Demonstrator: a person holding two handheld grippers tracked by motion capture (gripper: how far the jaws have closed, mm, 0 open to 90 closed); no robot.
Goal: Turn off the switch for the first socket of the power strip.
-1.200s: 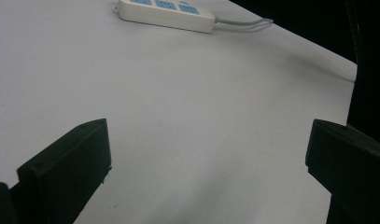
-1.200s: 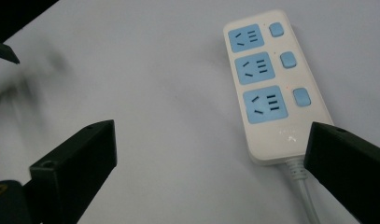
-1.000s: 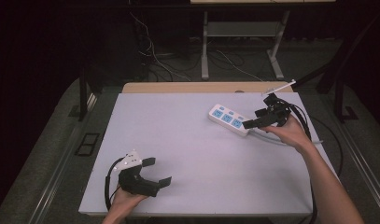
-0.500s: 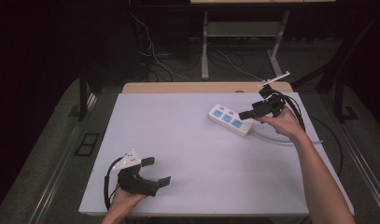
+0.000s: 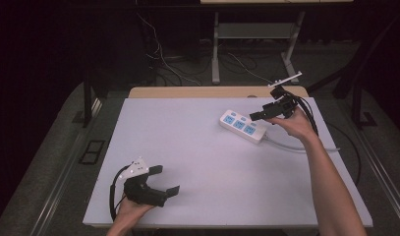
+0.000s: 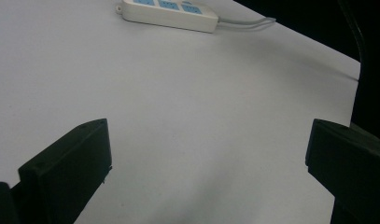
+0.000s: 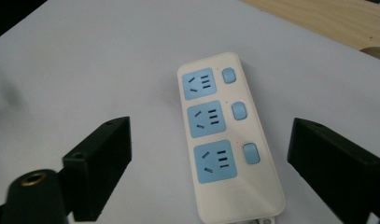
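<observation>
A white plastic power strip with three blue sockets and three blue switches [image 5: 243,126] lies flat on the white table [image 5: 197,147], near the far right corner, its grey cord [image 5: 296,146] running off toward the right edge. The right gripper [image 5: 254,116] hovers just above the strip's cord end; its fingers [image 7: 101,161] are spread to either side of the strip and have just been closing a little, yet in the right gripper view they stand well clear of the casing, so nothing is pinched. The left gripper [image 5: 165,179] rests near the front left corner of the table, well apart from the strip, with its fingers [image 6: 68,170] spread wide over bare table and nothing between them. By my reading the work is at its start: the approach to the strip is made, but no grasp, press of a switch or shift of the strip is done, and all of that is left. It is hard to tell how high the right fingers sit above the strip. No plug is seen in any socket, and where the cord ends is cut off past the table's right edge. A faint red dot [image 7: 237,140] beside the nearest switch may be a lamp or a reflection; I cannot say which.
</observation>
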